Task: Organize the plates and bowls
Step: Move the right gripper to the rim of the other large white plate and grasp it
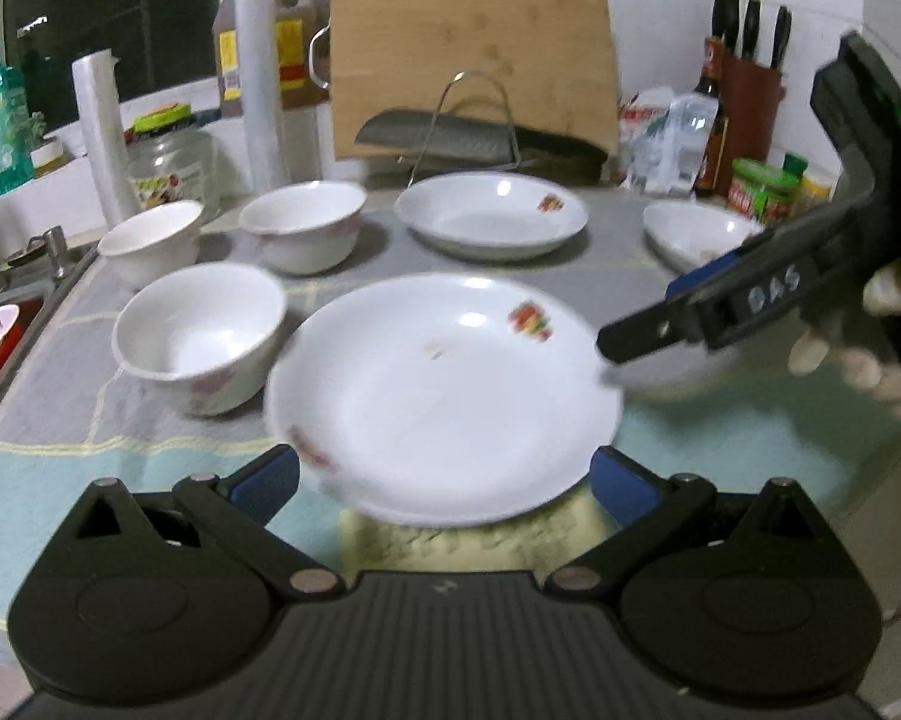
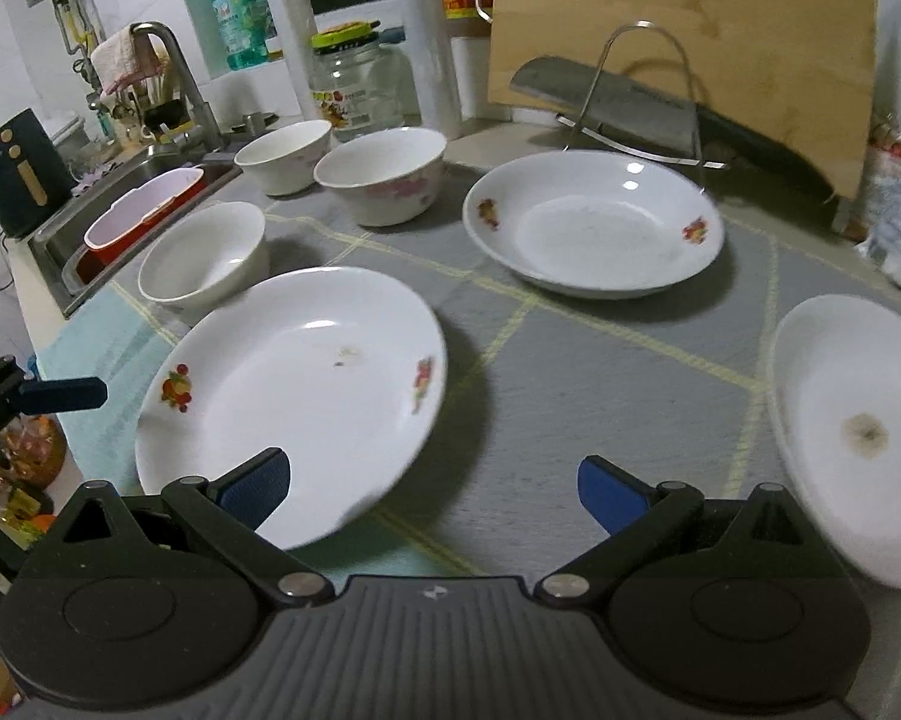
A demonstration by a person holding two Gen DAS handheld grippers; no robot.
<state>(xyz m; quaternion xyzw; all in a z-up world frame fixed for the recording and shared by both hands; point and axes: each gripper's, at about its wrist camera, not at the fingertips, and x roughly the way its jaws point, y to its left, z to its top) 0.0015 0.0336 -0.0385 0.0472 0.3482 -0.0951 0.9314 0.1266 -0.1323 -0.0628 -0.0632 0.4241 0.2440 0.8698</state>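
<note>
The counter is covered by a grey mat with yellow lines, and on it three plates and three bowls are spread out. The near plate is seen right in front of the left tongs, whose blue pads are spread wide on each side of its near edge; nothing is held by them. The right tongs are also opened wide and are empty, and in the left view one of their tips is seen close to this plate's right rim. A second plate is set farther back, and a stained plate is seen at the right. The bowls are grouped by the sink. The plates are probably hard, smooth, slippery and easily broken, so the rim should be pinched firmly.
</note>
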